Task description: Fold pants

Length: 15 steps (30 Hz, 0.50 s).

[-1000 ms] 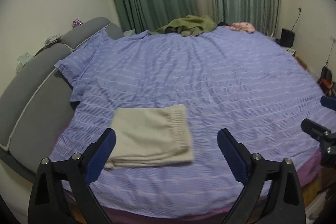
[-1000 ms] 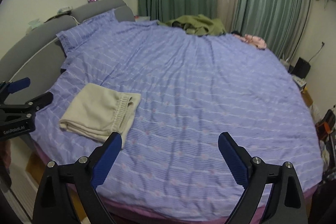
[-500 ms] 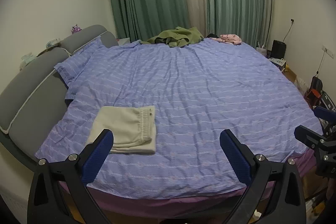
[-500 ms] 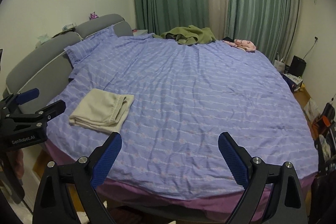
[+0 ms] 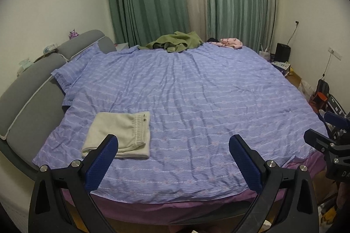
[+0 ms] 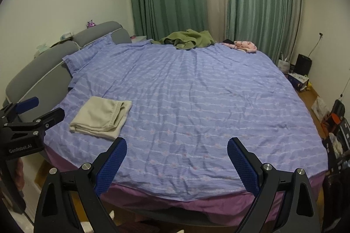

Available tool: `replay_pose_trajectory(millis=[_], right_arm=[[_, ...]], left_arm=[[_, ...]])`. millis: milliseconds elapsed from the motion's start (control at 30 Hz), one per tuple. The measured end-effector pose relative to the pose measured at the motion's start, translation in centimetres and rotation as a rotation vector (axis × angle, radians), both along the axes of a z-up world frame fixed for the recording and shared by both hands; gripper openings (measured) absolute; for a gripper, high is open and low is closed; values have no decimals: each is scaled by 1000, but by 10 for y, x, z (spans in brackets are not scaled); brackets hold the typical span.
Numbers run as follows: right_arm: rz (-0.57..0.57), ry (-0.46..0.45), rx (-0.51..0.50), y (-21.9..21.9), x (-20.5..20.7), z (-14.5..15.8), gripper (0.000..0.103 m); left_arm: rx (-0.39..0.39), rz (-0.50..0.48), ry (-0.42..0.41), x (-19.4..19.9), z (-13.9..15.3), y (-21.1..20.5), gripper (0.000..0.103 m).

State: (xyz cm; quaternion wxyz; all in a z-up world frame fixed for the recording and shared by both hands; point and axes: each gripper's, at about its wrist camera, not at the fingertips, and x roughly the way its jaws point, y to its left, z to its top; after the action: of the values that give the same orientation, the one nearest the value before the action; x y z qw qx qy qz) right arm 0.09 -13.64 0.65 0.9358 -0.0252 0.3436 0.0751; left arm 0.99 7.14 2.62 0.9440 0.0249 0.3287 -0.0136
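The cream pants [image 5: 122,132] lie folded into a neat rectangle on the near left part of the bed, waistband to the right; they also show in the right wrist view [image 6: 102,116]. My left gripper [image 5: 174,145] is open and empty, held back off the bed's near edge, just below and right of the pants. My right gripper [image 6: 176,148] is open and empty, also off the near edge, well to the right of the pants. Each gripper shows at the edge of the other's view.
The bed has a blue striped cover [image 5: 196,91] and a grey headboard [image 5: 28,88] at the left. A green garment [image 5: 175,42] and a pink garment [image 5: 229,42] lie at the far edge by the green curtains. Bags and boxes [image 6: 301,77] stand on the floor at the right.
Both grippers have pulled back and away from the bed, open throughout. The folded pants stay put and now look smaller and farther off.
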Motion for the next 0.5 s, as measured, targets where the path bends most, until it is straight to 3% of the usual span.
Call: replay_pose_trajectory(millis=[500], right_arm=[[-34, -44, 22, -14, -8, 14, 94]], left_arm=[[-11, -27, -23, -2, 12, -10, 103]])
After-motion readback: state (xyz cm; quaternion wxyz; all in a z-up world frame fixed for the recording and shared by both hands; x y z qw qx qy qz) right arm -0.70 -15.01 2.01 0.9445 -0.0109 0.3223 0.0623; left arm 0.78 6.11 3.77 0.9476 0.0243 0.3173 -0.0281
